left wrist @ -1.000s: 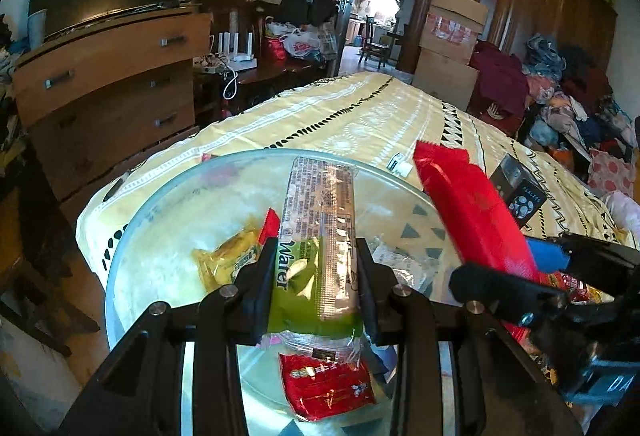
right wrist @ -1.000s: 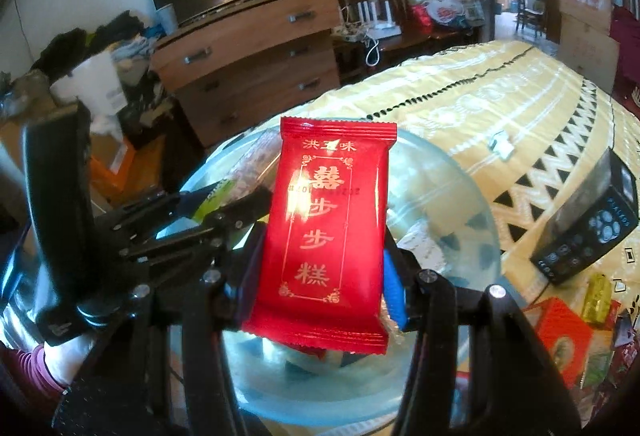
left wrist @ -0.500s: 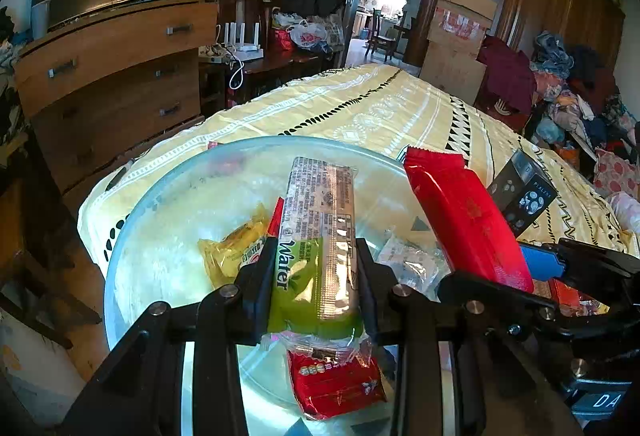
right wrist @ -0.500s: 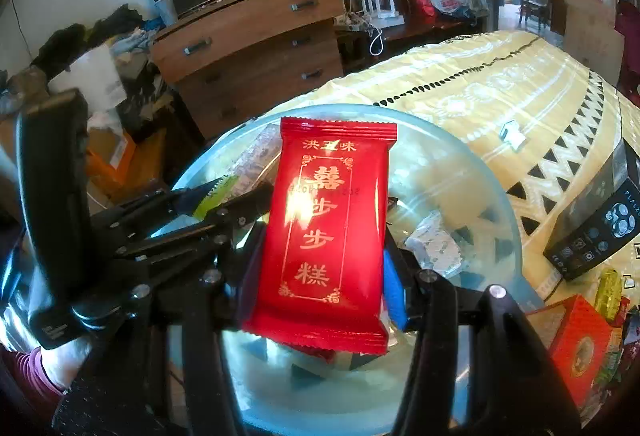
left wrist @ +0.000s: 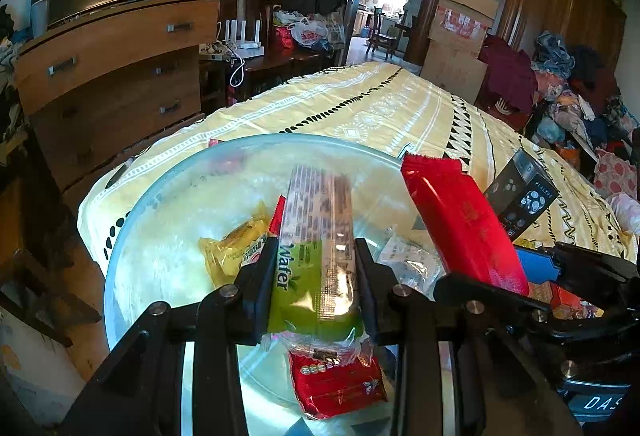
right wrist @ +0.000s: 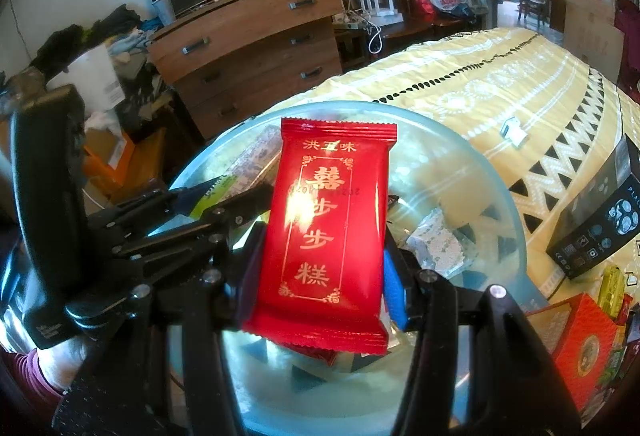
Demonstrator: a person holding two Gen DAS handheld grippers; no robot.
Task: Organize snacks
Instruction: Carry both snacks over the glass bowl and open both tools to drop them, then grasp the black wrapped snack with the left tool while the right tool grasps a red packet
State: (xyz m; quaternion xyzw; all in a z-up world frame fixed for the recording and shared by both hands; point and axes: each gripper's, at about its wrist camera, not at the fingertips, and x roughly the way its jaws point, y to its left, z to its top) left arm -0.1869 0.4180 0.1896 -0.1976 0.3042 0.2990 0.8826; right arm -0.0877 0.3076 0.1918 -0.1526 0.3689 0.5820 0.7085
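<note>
Moved since a second ago: not much honestly, both grippers sit over the bowl like before; the view just slid a touch so the bowl's far rim looks lower and the black box on the right shows more.
Left gripper [left wrist: 316, 276]: pinching a green wafer pack [left wrist: 316, 256] across its near end, pads pressed on both long edges, pack pointing away over the bowl.
Right gripper [right wrist: 320, 268]: clamped on a red cake packet [right wrist: 326, 232] near its bottom, packet standing upright with gold print facing the camera. In the left view it's just right of the wafer, close but I can't tell if they touch.
Bowl [left wrist: 168, 195]: big clear glass one on the near end of the yellow patterned cloth [left wrist: 380, 107], straight under both grippers.
Already in the bowl: a yellow snack [left wrist: 232, 252] on the left, a small red pack [left wrist: 340, 388] at the near side, a clear-wrapped white piece [left wrist: 408, 264] to the right.
Still outside: a red box [right wrist: 580, 348] plus some small green and yellow packs at the near right edge, and the black box [right wrist: 600, 228] beyond them.
Progress: I'd guess roughly midway. A few are in, two are held above and look ready to drop, and the pile on the right isn't sorted yet.
</note>
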